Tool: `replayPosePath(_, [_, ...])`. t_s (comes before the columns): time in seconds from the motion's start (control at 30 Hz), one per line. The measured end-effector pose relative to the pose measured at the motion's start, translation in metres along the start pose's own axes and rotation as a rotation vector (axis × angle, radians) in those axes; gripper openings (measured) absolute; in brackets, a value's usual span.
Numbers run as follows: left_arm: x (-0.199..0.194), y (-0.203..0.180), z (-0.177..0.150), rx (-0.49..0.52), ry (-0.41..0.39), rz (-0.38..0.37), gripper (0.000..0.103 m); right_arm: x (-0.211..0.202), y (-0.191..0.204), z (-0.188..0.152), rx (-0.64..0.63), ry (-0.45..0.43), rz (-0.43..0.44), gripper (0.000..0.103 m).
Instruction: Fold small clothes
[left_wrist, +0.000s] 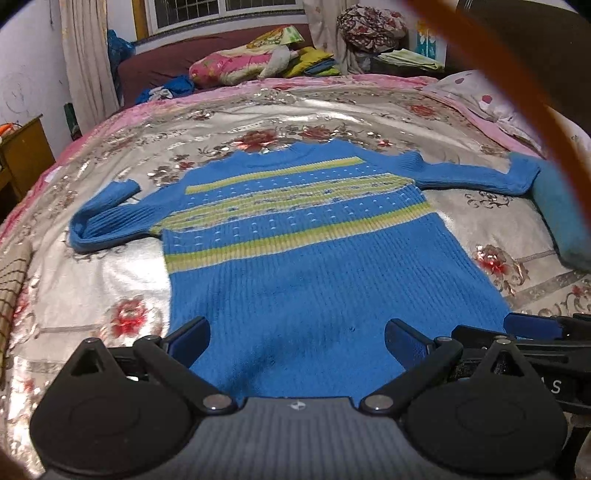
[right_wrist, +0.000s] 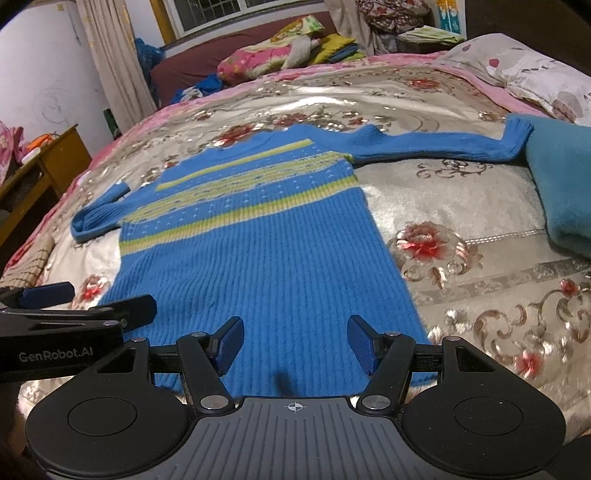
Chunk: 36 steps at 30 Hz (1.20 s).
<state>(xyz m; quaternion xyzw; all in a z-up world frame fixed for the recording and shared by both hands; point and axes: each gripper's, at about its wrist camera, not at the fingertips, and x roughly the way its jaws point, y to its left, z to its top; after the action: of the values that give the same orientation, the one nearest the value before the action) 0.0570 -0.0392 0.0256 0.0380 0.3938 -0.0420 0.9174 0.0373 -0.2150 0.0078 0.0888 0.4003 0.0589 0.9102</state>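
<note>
A small blue knit sweater with yellow-green stripes lies flat on the bed, hem toward me, collar far. It also shows in the right wrist view. Its left sleeve is bent back on itself; its right sleeve stretches straight out to the right. My left gripper is open and empty, just above the hem near its left side. My right gripper is open and empty above the hem's right part. Each gripper shows at the edge of the other's view: the right gripper, the left gripper.
The bed has a shiny floral cover. A teal folded cloth lies at the right by the sleeve cuff. Pillows and piled bedding are at the far end. A wooden cabinet stands at left. An orange strap crosses the left wrist view.
</note>
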Motion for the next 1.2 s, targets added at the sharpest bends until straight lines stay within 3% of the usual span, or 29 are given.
replayPosePath(0.43, [0.045, -0.006, 0.028, 0.004, 0.025, -0.033, 0.103, 0.038, -0.017, 0.036, 0.024, 0.000, -0.010, 0.058])
replayPosePath(0.63, [0.064, -0.029, 0.051, 0.029, 0.009, -0.075, 0.103, 0.048, -0.038, 0.050, 0.043, -0.005, -0.018, 0.043])
replayPosePath(0.73, [0.072, -0.038, 0.059, 0.035, 0.011, -0.099, 0.103, 0.052, -0.053, 0.061, 0.052, -0.013, -0.038, 0.041])
replayPosePath(0.93, [0.080, -0.055, 0.073, 0.047, -0.021, -0.154, 0.103, 0.049, -0.111, 0.098, 0.136, -0.109, -0.170, 0.041])
replayPosePath(1.2, [0.100, -0.070, 0.080, 0.062, -0.014, -0.174, 0.103, 0.080, -0.209, 0.133, 0.413, -0.181, -0.293, 0.043])
